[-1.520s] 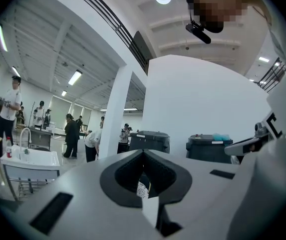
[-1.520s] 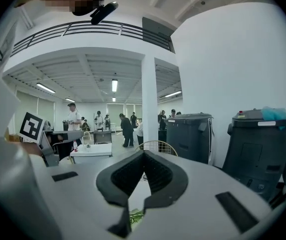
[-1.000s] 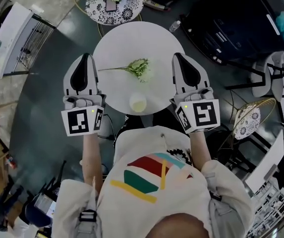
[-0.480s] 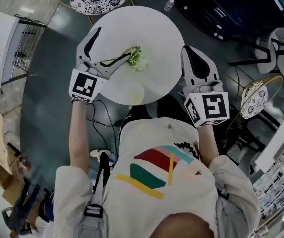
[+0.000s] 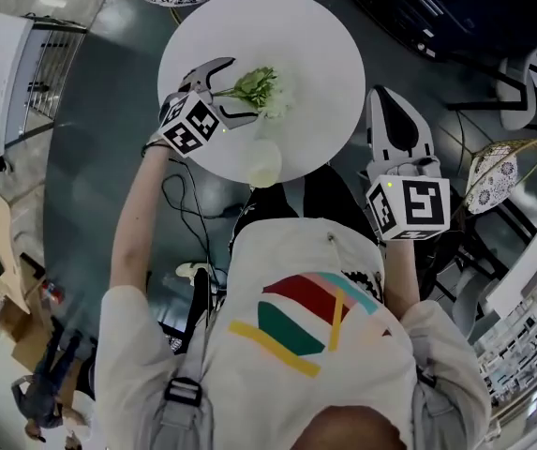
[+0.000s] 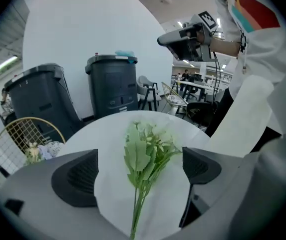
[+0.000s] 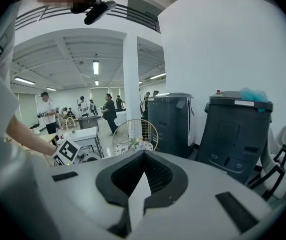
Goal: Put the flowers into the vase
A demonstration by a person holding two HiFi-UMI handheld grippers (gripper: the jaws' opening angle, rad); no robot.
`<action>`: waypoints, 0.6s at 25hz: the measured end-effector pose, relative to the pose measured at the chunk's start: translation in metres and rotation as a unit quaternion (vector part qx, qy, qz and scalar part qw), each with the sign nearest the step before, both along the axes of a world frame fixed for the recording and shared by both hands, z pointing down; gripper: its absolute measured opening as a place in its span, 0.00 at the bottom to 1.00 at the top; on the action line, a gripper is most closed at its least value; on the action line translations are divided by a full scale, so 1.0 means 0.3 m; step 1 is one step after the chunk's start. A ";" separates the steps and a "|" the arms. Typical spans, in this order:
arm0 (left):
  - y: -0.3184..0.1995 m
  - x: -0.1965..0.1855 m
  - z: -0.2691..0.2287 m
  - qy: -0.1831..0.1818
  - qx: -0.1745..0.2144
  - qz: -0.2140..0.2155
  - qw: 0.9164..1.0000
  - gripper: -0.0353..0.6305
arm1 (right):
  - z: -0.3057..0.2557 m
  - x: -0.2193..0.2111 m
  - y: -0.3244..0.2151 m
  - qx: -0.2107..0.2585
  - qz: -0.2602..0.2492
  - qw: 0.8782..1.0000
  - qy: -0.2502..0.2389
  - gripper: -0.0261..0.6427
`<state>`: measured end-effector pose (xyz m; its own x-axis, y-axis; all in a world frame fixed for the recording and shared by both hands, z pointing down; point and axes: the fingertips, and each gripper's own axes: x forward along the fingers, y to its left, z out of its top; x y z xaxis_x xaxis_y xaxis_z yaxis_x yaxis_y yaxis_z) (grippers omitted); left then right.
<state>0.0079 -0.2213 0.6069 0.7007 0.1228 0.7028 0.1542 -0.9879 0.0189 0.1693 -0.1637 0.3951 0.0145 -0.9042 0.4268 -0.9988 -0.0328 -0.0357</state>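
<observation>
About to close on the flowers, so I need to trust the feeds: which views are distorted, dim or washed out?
Head view: dim but sharp; the pale vase barely stands out from the white table. Left gripper view: heavy fisheye bending and dark corners, but the flowers are crisp at centre. Right gripper view: same fisheye, bright ceiling lights, otherwise evenly lit.

The head view is dim and muted, and the white table (image 5: pixel 287 54) is its brightest patch. Both gripper views bend strongly into dark rounded corners. Far beyond the right jaws, ceiling strip lights (image 7: pixel 96 66) glow. Between the left jaws the flowers (image 6: pixel 145 154) look soft and evenly lit.
</observation>
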 end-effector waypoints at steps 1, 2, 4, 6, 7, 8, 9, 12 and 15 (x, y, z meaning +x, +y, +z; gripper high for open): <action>0.009 0.002 0.023 -0.008 -0.010 0.012 1.000 0.82 | 0.010 -0.013 -0.003 -0.004 -0.001 1.000 -0.001 0.05; 0.021 0.004 0.043 -0.015 -0.020 0.025 0.999 0.82 | 0.017 -0.026 -0.007 -0.007 -0.004 1.000 -0.001 0.05; 0.045 0.012 0.081 -0.033 -0.034 0.051 0.998 0.82 | 0.022 -0.040 -0.011 -0.009 -0.009 1.000 0.001 0.05; 0.058 0.023 0.118 -0.058 -0.028 0.078 0.995 0.82 | 0.019 -0.035 -0.009 -0.011 -0.009 1.000 0.006 0.05; 0.059 0.028 0.135 -0.071 -0.020 0.092 0.993 0.82 | 0.018 -0.029 -0.007 -0.012 -0.008 1.000 0.009 0.05; 0.058 0.033 0.150 -0.083 -0.012 0.104 0.991 0.82 | 0.017 -0.022 -0.004 -0.013 -0.006 1.000 0.011 0.05; 0.056 0.038 0.164 -0.094 -0.005 0.115 0.989 0.82 | 0.017 -0.015 -0.002 -0.013 -0.003 1.000 0.012 0.05; 0.053 0.053 0.198 -0.116 0.012 0.142 0.983 0.82 | 0.028 0.006 0.010 -0.019 0.007 1.000 0.009 0.05; 0.065 0.061 0.216 -0.131 0.022 0.166 0.977 0.82 | 0.041 0.021 0.023 -0.025 0.015 1.000 0.004 0.05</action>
<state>0.0262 -0.2019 0.6717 0.4233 0.2787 0.8620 0.4618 -0.8850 0.0593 0.1756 -0.1568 0.4075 0.0439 -0.8808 0.4714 -0.9977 -0.0634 -0.0257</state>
